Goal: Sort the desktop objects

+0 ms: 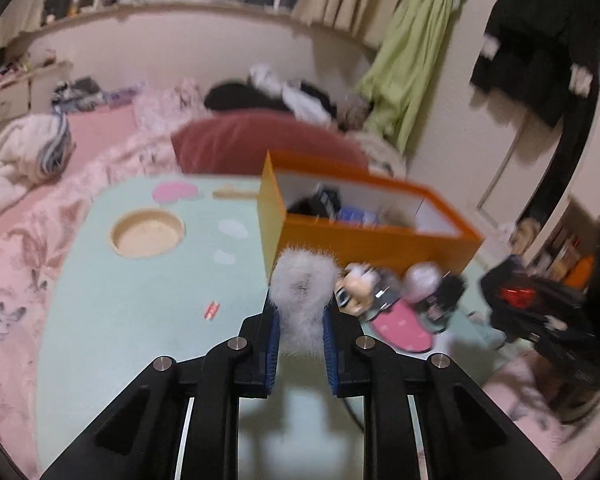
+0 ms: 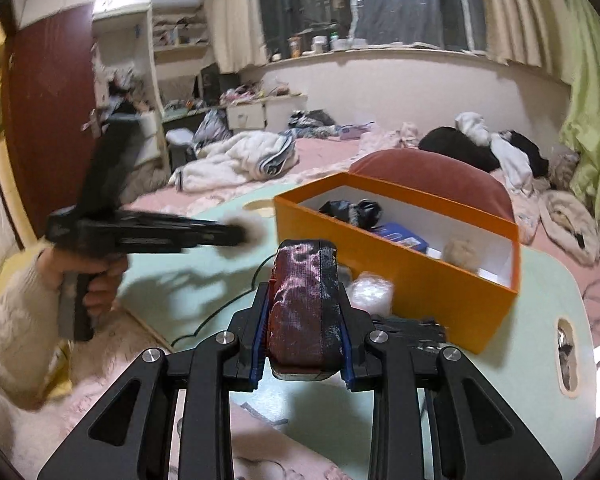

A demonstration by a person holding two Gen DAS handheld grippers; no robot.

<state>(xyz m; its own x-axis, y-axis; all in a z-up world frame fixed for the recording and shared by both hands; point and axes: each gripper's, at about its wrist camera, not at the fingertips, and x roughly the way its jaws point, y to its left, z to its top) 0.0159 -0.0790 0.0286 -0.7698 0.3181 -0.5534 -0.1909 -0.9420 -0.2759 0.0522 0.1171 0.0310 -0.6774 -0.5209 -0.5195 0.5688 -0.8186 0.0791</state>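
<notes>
Left wrist view: left gripper [image 1: 300,332] fingers [image 1: 271,344] clenched on a white fluffy pom-pom [image 1: 302,292], lifted above the mint surface [image 1: 132,320] near the orange box [image 1: 364,240]. Right wrist view: right gripper [image 2: 302,336] clamped on a red-and-black pouch [image 2: 300,304] (contents unclear), just before that box.

You have a white fluffy pom-pom [image 1: 302,292] clamped upright between the blue pads, its furry top sticking out past them. In your other hand sits a dark red and black shiny pouch [image 2: 302,304], standing on edge, gripped by both flanks. The orange box [image 2: 404,248] stands open on the mint tabletop [image 1: 140,320], white inside, already holding a black bundle [image 2: 352,210], a blue packet [image 2: 404,236] and a beige fluffy ball [image 2: 462,252].
</notes>
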